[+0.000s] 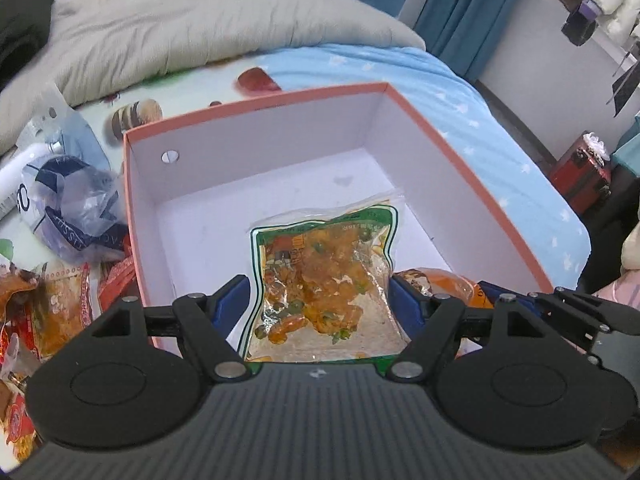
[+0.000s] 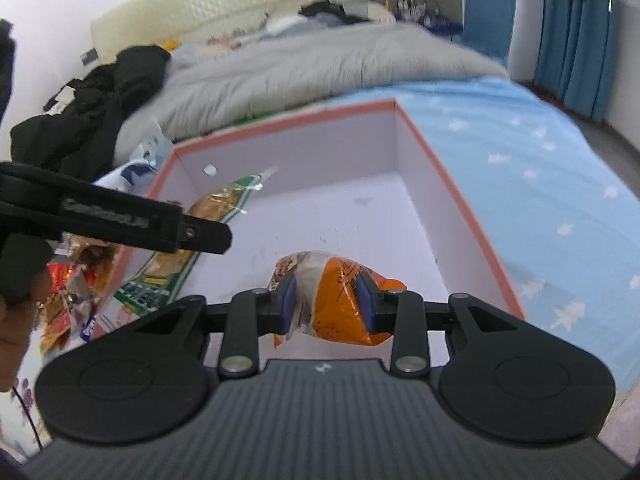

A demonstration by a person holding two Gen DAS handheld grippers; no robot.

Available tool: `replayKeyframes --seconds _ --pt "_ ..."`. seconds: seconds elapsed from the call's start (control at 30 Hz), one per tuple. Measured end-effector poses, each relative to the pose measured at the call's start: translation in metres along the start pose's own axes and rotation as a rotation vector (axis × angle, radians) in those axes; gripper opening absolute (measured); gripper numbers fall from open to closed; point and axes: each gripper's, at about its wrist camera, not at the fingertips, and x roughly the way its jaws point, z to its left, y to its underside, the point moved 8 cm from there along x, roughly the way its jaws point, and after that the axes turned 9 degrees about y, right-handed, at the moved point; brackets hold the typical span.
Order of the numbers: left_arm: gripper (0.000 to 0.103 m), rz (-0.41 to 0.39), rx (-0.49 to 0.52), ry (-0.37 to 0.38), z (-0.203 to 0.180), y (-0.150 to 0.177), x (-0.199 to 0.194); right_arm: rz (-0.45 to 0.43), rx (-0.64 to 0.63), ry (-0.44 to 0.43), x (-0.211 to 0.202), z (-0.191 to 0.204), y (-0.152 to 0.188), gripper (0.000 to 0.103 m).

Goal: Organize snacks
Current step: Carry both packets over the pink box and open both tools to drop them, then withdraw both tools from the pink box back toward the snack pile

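My left gripper (image 1: 318, 300) is shut on a clear snack packet with a green border (image 1: 320, 276), its blue pads pressing the packet's two side edges. The packet hangs over the white inside of a pink-rimmed box (image 1: 260, 106) on the bed. My right gripper (image 2: 327, 300) is shut on a crumpled orange snack bag (image 2: 340, 304), also above the box (image 2: 288, 124), near its front. In the left wrist view the orange bag (image 1: 444, 280) shows at the right. In the right wrist view the green-bordered packet (image 2: 212, 208) shows at the left. The box floor below looks bare.
Left of the box lies a pile of red and orange snack packets (image 1: 60, 300) and a clear plastic bag (image 1: 76, 204). A grey duvet (image 1: 200, 28) and black clothing (image 2: 88, 120) lie behind it. Blue starred sheet (image 2: 520, 184) extends right; a red suitcase (image 1: 580, 176) stands on the floor.
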Motion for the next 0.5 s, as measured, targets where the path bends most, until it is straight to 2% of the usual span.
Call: replayKeyframes --seconds 0.07,0.13,0.17,0.3,0.5 --pt "0.08 0.006 0.002 0.002 0.0 0.0 0.002 0.01 -0.012 0.014 0.004 -0.001 0.003 0.036" --pt "0.089 0.014 0.005 0.005 0.0 0.001 0.002 0.014 -0.021 0.019 0.005 -0.001 0.006 0.037" --pt "0.091 0.017 0.004 0.01 -0.001 0.003 0.001 0.016 -0.017 0.017 0.005 -0.001 0.007 0.038" --pt "0.092 0.017 -0.015 0.024 0.001 0.008 0.0 0.023 -0.002 0.024 0.008 -0.004 0.008 0.057" --pt "0.092 -0.048 0.014 0.035 -0.005 0.012 -0.02 0.014 0.017 0.011 0.005 -0.008 0.011 0.058"
